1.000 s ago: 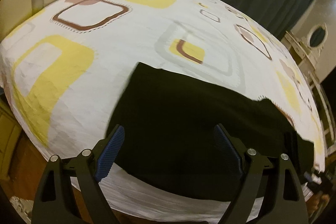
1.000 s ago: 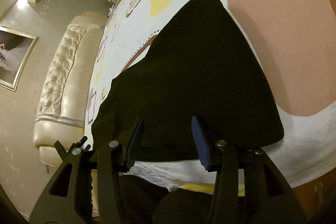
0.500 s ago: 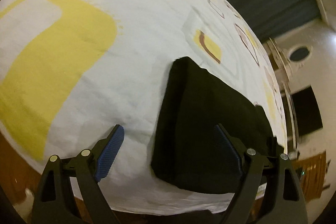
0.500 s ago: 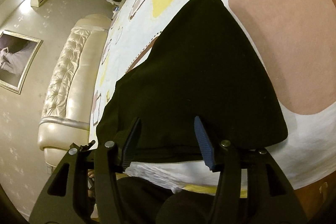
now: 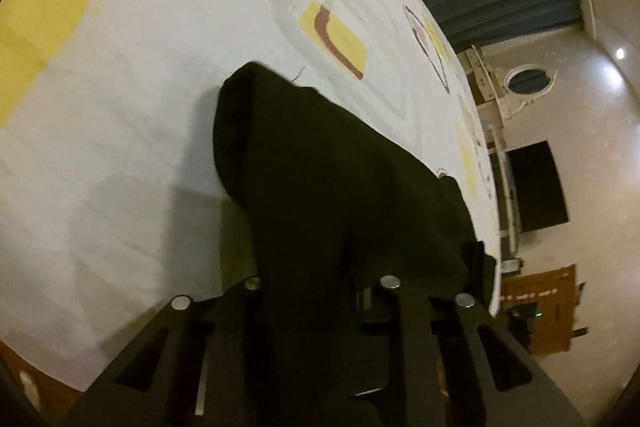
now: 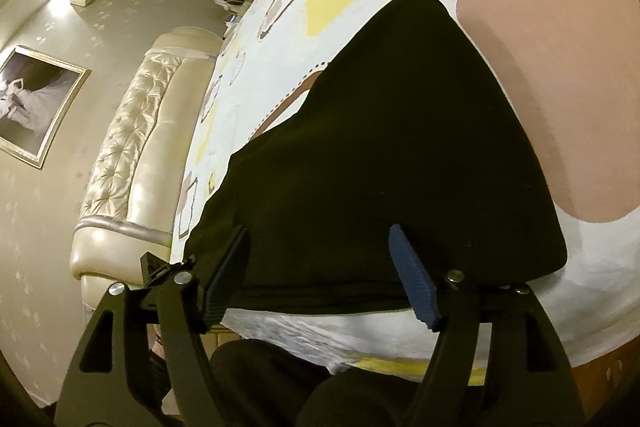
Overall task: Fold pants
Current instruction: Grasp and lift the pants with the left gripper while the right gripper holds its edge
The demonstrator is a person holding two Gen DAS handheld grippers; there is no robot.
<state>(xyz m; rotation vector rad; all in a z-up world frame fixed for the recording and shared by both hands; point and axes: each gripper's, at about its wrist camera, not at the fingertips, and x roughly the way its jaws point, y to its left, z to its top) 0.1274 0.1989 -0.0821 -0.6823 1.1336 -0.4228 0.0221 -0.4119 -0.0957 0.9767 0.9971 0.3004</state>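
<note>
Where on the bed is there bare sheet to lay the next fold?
Bare bedsheet lies left of the black pants, out to the yellow patch, and beyond them toward the curtain. Right of the pants the tan patch is free. Crowded: the near bed edge, where the left gripper and right gripper work.

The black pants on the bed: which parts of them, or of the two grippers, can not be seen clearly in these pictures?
- Left gripper pads, left wrist view: buried in the black pants, on which the jaws have just closed.
- Pants' near left corner, right wrist view: covered by the open right gripper.
- Folds and layers, both views: lost in dark, blurred cloth.
- Bed sheet under the pants: hidden.
</note>
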